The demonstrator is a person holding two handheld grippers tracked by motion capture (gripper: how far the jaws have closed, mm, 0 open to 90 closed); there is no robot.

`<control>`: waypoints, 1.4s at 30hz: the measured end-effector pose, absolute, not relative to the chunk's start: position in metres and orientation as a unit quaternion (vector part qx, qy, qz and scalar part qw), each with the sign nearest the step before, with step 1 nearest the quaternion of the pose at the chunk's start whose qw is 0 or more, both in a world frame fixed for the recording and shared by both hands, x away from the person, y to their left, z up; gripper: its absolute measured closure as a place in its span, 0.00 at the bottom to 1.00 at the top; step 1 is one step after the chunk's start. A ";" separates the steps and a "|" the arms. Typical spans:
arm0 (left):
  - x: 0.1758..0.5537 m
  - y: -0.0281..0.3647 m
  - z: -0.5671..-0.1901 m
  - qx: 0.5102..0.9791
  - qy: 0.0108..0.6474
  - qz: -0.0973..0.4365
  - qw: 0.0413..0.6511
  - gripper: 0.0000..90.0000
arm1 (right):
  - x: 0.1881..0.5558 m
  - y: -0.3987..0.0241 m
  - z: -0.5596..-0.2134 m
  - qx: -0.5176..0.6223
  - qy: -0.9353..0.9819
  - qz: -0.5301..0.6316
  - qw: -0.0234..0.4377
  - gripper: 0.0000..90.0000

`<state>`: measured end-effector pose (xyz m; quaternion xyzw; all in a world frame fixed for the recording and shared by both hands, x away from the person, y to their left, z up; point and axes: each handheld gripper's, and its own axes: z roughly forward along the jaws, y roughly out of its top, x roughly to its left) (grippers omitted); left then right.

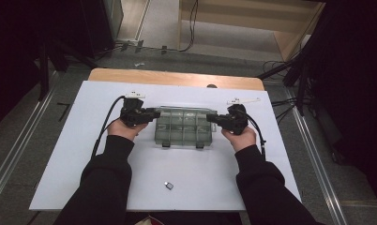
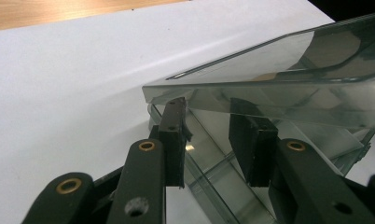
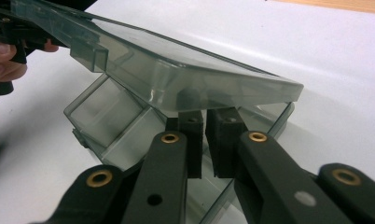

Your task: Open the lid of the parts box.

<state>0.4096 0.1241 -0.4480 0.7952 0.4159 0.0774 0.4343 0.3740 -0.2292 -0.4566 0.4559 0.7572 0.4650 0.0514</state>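
A clear smoky plastic compartment box point(image 1: 184, 127) lies mid-table with its lid point(image 3: 176, 70) tilted up off the base. My left gripper point(image 1: 154, 115) is at the box's left end. In the left gripper view its jaws point(image 2: 209, 107) straddle the end wall point(image 2: 199, 154) under the lid's edge, with visible room between the pads and the wall. My right gripper point(image 1: 210, 117) is at the box's right end. Its pads point(image 3: 207, 115) stand close together, pinching the thin end wall of the box below the lid.
The white board point(image 1: 83, 154) covers a wooden table whose far edge point(image 1: 177, 77) shows. A small dark block point(image 1: 168, 185) lies near the front edge. Two white tags point(image 1: 135, 94) point(image 1: 243, 100) sit behind the grippers. Cables trail from both grippers.
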 end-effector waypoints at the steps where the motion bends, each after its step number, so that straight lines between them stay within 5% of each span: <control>1: 0.410 0.124 -0.448 0.795 0.416 0.076 0.435 0.75 | 0.373 -0.230 -0.456 0.456 0.757 0.466 0.052 0.89; 16: 0.410 0.125 -0.447 0.796 0.418 0.072 0.432 0.74 | 0.362 -0.240 -0.458 0.463 0.757 0.455 0.076 0.79; 19: 0.410 0.125 -0.447 0.796 0.418 0.071 0.433 0.74 | 0.364 -0.243 -0.460 0.474 0.751 0.452 0.083 0.70; 21: 0.410 0.125 -0.447 0.795 0.419 0.071 0.433 0.74 | 0.368 -0.245 -0.465 0.483 0.746 0.448 0.100 0.53; 23: 0.410 0.125 -0.447 0.796 0.418 0.071 0.433 0.74 | 0.370 -0.245 -0.467 0.483 0.746 0.446 0.107 0.50; 30: 0.410 0.124 -0.447 0.794 0.420 0.070 0.434 0.74 | 0.376 -0.238 -0.472 0.478 0.748 0.446 0.113 0.50; 42: 0.411 0.124 -0.446 0.792 0.423 0.070 0.436 0.74 | 0.381 -0.229 -0.466 0.467 0.750 0.451 0.125 0.62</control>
